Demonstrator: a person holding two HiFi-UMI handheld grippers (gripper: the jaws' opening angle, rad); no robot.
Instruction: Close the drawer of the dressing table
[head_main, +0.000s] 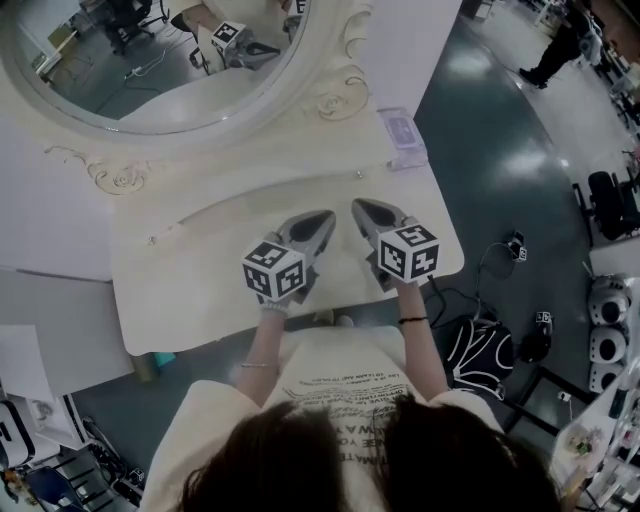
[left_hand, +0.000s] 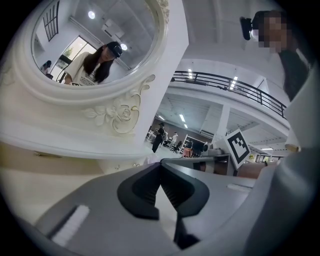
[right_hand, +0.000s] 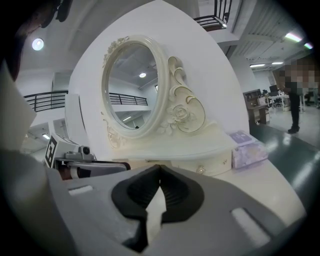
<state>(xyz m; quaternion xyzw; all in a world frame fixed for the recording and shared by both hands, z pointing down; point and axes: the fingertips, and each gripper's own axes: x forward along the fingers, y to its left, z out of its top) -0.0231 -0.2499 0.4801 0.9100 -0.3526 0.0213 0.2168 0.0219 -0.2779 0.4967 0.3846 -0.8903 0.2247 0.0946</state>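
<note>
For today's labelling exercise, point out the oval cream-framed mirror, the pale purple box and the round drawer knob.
Oval cream-framed mirror (right_hand: 132, 85): right gripper view, centre of glass.
Pale purple box (right_hand: 247, 151): right gripper view, front face.
Round drawer knob (right_hand: 201, 169): right gripper view, knob's face.

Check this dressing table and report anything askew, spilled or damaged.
Nothing stands out. The dressing table top shows no spill, the lilac box sits at its back right corner beside the mirror, and the knobbed drawer front under the mirror looks flush. The left gripper and right gripper are shut, empty.
</note>
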